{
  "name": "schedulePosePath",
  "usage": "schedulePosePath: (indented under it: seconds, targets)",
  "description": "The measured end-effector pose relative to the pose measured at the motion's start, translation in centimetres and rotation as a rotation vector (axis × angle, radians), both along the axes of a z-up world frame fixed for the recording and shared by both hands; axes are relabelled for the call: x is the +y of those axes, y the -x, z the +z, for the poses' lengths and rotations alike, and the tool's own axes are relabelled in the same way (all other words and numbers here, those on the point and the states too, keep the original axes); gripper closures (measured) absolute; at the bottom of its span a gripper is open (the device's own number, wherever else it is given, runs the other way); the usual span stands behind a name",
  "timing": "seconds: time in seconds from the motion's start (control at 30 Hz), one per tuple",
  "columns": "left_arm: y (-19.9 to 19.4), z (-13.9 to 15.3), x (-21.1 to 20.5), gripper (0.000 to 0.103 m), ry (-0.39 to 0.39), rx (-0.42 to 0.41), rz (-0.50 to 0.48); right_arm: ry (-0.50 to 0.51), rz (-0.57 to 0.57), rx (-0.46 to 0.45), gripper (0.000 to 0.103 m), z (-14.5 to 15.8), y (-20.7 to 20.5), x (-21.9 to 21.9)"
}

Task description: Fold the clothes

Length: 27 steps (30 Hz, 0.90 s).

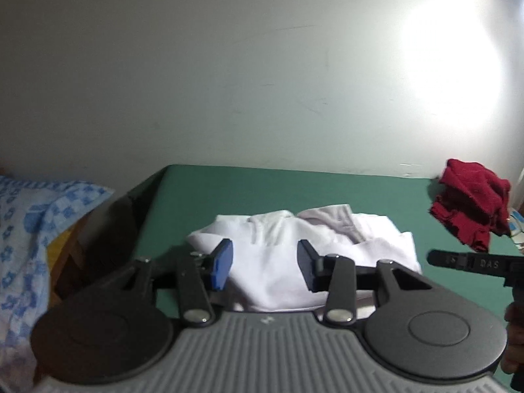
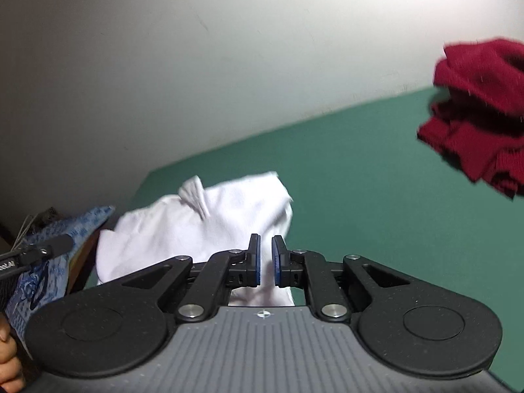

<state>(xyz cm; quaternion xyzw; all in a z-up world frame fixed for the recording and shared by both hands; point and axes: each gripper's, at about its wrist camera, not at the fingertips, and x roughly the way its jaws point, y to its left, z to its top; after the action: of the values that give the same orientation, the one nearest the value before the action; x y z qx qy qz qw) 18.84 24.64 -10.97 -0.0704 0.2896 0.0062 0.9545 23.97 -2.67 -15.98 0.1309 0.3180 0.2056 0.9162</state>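
Observation:
A crumpled white garment (image 1: 271, 229) lies on the green table (image 1: 294, 186), near its left edge. My left gripper (image 1: 265, 262) hovers over the garment's near side, jaws open, blue pads well apart and nothing pinched. In the right wrist view my right gripper (image 2: 266, 255) hangs above the near right part of the white garment (image 2: 196, 229). Only a narrow slit separates its pads, and no cloth is caught in it. One finger (image 1: 465, 263) of the right gripper shows just right of the garment's edge. A finger (image 2: 42, 249) of the left gripper shows at the far left.
A bunched dark red garment (image 1: 471, 203) (image 2: 481, 114) sits at the table's far right. A blue patterned cloth (image 1: 26, 229) (image 2: 49, 262) lies off the table's left edge. A pale wall with a bright glare (image 1: 452, 62) stands behind. A person's hand (image 2: 8, 360) holds a grip.

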Motion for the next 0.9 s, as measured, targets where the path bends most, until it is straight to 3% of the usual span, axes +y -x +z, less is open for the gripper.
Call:
schedulePosePath:
  seconds: [0.07,0.17,0.27,0.33,0.43,0.53,0.6,0.7,0.77,0.9]
  targets:
    - [-1.8,-1.5,-0.7,0.062,0.004,0.064,-0.019,-0.041,0.080,-0.006,0.091,0.7,-0.5,1.6]
    - [-3.4,-5.3,-0.8,0.071,0.037,0.222,0.012,-0.019,0.138,0.077,0.091,-0.6,-2.3,3.6]
    - [-1.4,-6.4,-1.4,0.067,0.010,0.198,0.011,0.067,0.117,0.145,0.093,-2.8,-3.9,4.5]
    - [-0.8,-6.5,-1.9,0.063,-0.012,0.200,0.001,0.022,0.103,0.167,0.102,-3.5,-4.6,3.5]
    - [-0.5,-6.3,-2.2,0.062,-0.042,0.204,0.006,-0.025,0.090,0.210,0.098,-3.3,-4.6,2.6]
    - [0.2,-5.1,-2.3,0.059,-0.053,0.187,0.033,-0.079,0.093,0.231,0.089,-2.9,-3.1,1.3]
    - [1.3,-4.0,-2.6,0.043,-0.065,0.162,0.052,-0.108,0.089,0.235,0.084,-2.3,-1.3,0.0]
    - [5.2,-2.5,-4.0,0.032,-0.072,0.100,0.053,-0.131,0.091,0.202,0.070,-1.0,2.6,-2.5]
    - [8.4,-2.3,-5.5,0.031,-0.081,0.090,0.049,-0.105,0.058,0.197,0.062,-0.5,5.8,-4.6]
    - [14.4,-3.9,-7.8,0.031,-0.092,0.140,0.034,-0.044,-0.039,0.227,0.061,0.1,11.4,-9.0]
